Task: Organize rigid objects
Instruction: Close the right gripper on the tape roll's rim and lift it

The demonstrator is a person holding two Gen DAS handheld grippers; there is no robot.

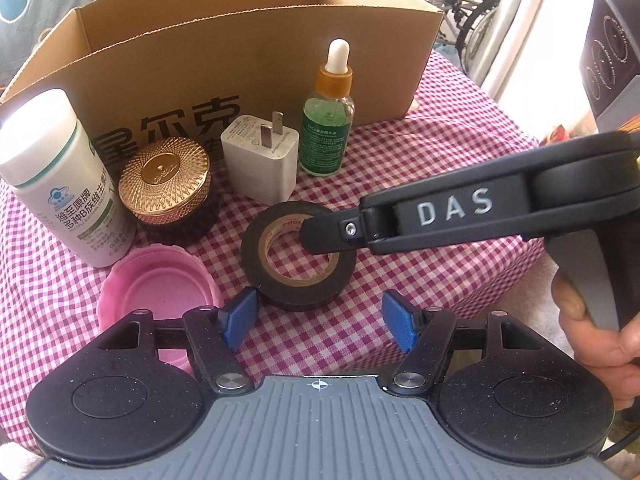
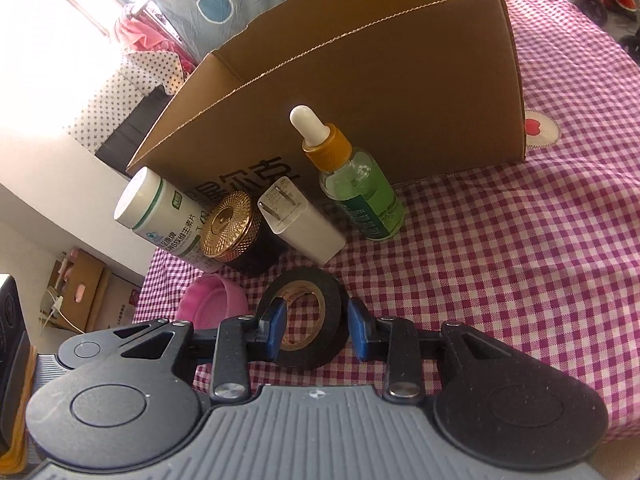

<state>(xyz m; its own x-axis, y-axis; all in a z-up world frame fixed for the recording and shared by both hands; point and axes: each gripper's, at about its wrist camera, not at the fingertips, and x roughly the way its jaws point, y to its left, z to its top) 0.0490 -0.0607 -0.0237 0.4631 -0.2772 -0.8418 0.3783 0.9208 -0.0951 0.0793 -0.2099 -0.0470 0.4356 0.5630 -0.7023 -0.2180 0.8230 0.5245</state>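
Black tape roll point(image 2: 306, 316) is straddled by the right tool point(image 2: 316, 330), one blue pad inside the ring and one outside, not visibly clamped. Left tool point(image 1: 318, 320) is held apart over the checked worktop point(image 1: 420, 208), empty. Bottle point(image 1: 60, 176), gold jar point(image 1: 166, 180), charger point(image 1: 262, 156), dropper point(image 1: 328, 120) and pink lid point(image 1: 160, 288) are seen outside the cardboard box point(image 1: 240, 56); nothing appears packed yet.

Box point(image 1: 256, 60) at back of tabletop point(image 1: 440, 208). Before box, left to right: bottle point(image 1: 60, 176), jar point(image 1: 166, 182), charger point(image 1: 262, 156), dropper point(image 1: 328, 120). Tape point(image 1: 298, 260) and lid point(image 1: 160, 288) nearer still, lid left.
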